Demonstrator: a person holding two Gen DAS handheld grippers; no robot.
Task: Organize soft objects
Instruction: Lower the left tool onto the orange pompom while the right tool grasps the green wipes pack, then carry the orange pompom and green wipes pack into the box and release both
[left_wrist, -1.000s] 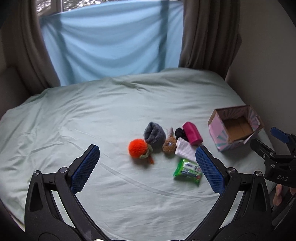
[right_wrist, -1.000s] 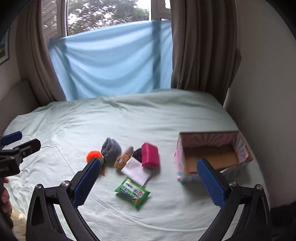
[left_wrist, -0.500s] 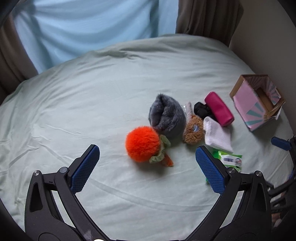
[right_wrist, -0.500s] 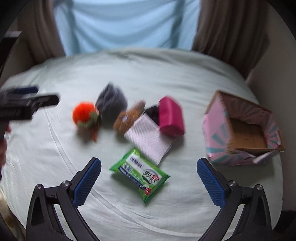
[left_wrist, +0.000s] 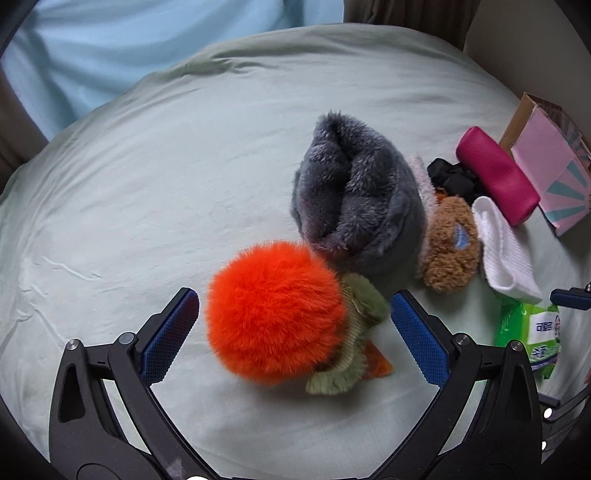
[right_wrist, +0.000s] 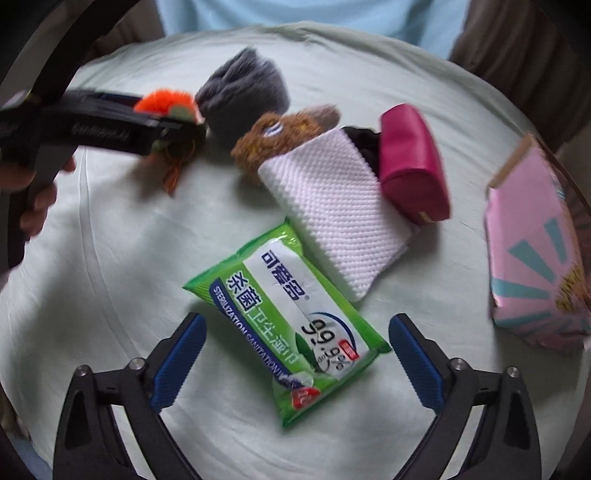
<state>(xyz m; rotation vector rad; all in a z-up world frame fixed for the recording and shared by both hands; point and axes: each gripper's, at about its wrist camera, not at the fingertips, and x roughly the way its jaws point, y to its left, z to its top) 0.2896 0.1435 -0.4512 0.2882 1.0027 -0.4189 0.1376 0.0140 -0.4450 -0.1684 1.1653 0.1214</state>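
My left gripper (left_wrist: 295, 328) is open with the fluffy orange ball toy (left_wrist: 273, 306) between its blue pads, not squeezed. Its green ruff (left_wrist: 354, 325) lies to the right. Behind it stands a grey fuzzy roll (left_wrist: 354, 192), then a brown plush (left_wrist: 450, 243), a white cloth (left_wrist: 502, 251), a black item (left_wrist: 454, 177) and a magenta pouch (left_wrist: 495, 177). My right gripper (right_wrist: 295, 354) is open just above a green wet-wipes pack (right_wrist: 291, 321) lying between its pads. The white cloth (right_wrist: 332, 210), magenta pouch (right_wrist: 410, 166) and brown plush (right_wrist: 280, 136) lie beyond it.
A pink open cardboard box (right_wrist: 535, 258) stands at the right on the pale green bedsheet (left_wrist: 147, 184); it also shows in the left wrist view (left_wrist: 550, 162). A light blue cloth (left_wrist: 129, 44) hangs at the back. A wall is close on the right.
Both grippers have come down and forward toward the bed. The orange ball now sits between the left pads and the wipes pack between the right pads. Nothing is gripped.
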